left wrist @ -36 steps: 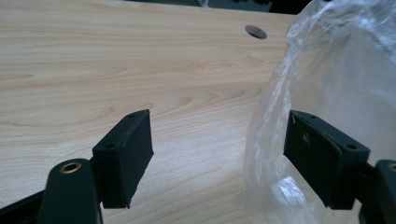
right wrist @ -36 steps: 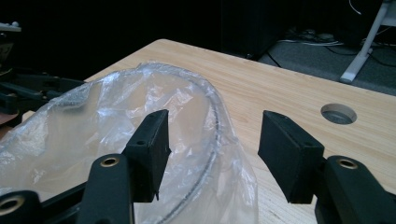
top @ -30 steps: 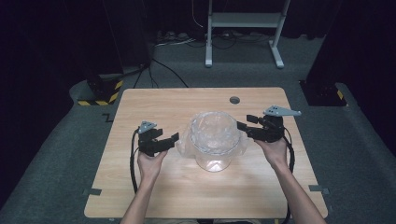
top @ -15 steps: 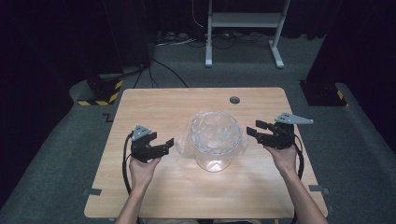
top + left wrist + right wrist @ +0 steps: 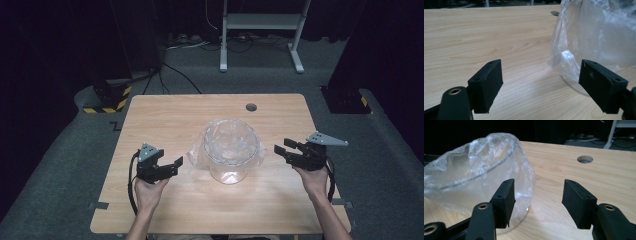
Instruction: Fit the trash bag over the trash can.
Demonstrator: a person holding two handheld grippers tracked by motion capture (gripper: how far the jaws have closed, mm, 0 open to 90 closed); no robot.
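- Since the earlier high-view frames, I see both grippers drawn back from the bowl toward the near edge of the table: the left gripper [image 5: 172,165] has shifted toward the near left corner, the right gripper [image 5: 281,149] toward the right edge. The bowl has stayed in place.
- The clear bowl [image 5: 230,151] stands upright near the middle of the table [image 5: 165,115], slightly toward the near edge. A thin transparent plastic bag [image 5: 200,155] lines it, is folded over the rim, and spills onto the wood on the bowl's left side.
- Left gripper: I read its jaws as released, standing wide apart with nothing between them. In the left gripper view, bare wood lies between the pads [image 5: 486,85], and the bag [image 5: 596,37] sits ahead on the right, apart from them.
- Right gripper: jaws likewise spread, holding nothing. In the right gripper view, the bag-covered bowl [image 5: 474,180] stands beyond the left pad; I cannot tell whether that pad touches the plastic.
- A round cable hole [image 5: 251,107] sits near the far edge of the table, right of centre.
- A hand [image 5: 148,192] carries the left gripper; both forearms enter over the near edge.
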